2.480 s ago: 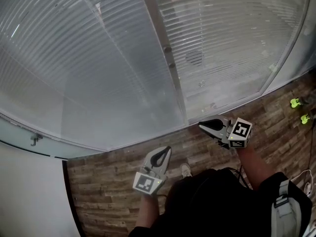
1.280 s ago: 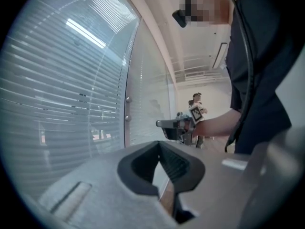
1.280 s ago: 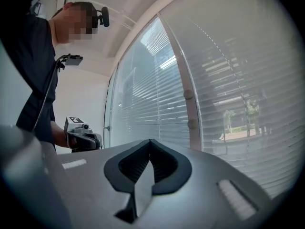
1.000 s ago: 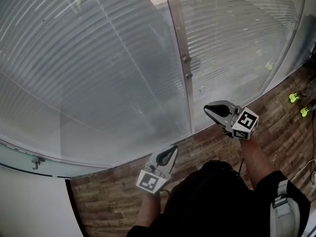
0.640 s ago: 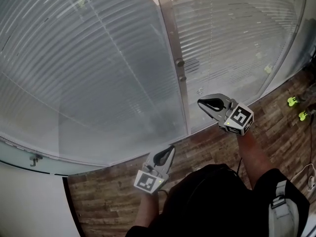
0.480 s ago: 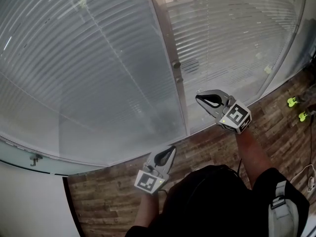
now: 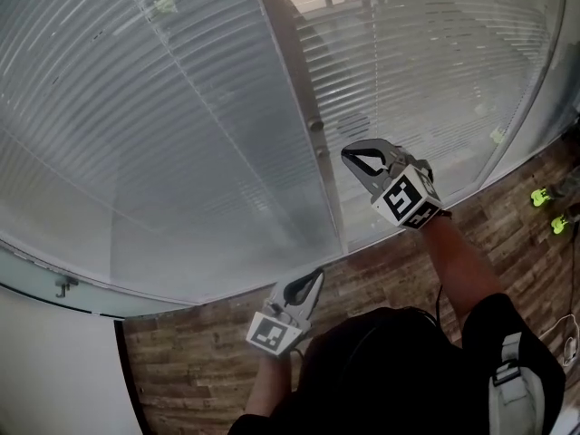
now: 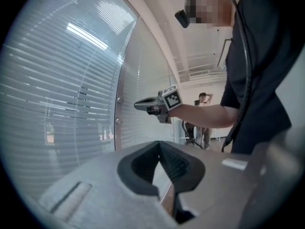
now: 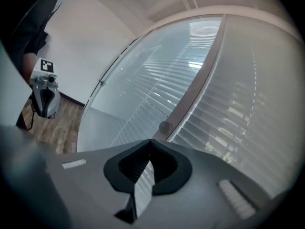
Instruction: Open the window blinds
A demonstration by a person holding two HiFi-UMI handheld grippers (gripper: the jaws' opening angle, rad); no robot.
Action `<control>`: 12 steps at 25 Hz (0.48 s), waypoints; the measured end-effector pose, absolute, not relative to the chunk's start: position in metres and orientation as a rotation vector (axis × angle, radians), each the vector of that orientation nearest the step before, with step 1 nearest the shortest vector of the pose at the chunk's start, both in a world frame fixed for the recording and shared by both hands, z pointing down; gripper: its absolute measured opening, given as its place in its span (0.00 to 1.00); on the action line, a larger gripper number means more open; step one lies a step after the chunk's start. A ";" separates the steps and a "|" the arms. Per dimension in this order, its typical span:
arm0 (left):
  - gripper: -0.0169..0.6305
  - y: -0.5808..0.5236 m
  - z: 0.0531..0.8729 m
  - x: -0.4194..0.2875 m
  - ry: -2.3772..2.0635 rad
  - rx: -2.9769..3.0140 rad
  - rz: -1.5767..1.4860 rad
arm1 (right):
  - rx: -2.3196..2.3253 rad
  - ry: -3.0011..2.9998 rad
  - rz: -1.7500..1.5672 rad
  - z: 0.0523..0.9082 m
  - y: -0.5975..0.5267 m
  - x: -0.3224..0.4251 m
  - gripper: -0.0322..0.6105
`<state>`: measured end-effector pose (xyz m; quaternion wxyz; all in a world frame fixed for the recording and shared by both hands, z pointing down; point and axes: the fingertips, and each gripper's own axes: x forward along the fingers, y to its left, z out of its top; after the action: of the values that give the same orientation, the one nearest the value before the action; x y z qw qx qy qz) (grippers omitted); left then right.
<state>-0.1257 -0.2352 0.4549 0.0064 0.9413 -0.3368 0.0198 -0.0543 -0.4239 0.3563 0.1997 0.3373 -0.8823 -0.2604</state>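
Beside the window post, closed right gripper near its knob.

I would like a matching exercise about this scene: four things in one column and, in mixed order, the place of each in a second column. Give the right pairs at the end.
Things
1. right gripper
2. left gripper
3. knob
4. green items

Places
A. on the post between the two panes
B. held low, over the wood floor
C. lying on the floor, far right
D. held high, tips close to the post

Pairs: 1-D, 2-B, 3-A, 4-C
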 end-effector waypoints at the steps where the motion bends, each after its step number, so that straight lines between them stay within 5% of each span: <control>1: 0.03 -0.235 0.455 -0.125 -1.069 2.943 0.050 | 0.925 -2.423 -0.767 0.354 -0.427 -0.057 0.06; 9: 0.03 -0.239 0.464 -0.118 -1.087 2.941 0.076 | 0.891 -2.194 -0.975 0.343 -0.449 -0.073 0.06; 12: 0.03 -0.241 0.461 -0.115 -1.084 2.947 0.067 | 0.888 -2.129 -1.022 0.341 -0.455 -0.075 0.19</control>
<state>-0.1150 -0.2409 0.4609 0.0003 0.9383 -0.3451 0.0214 -0.0750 -0.4550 0.3406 0.3043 0.3352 -0.8037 -0.3860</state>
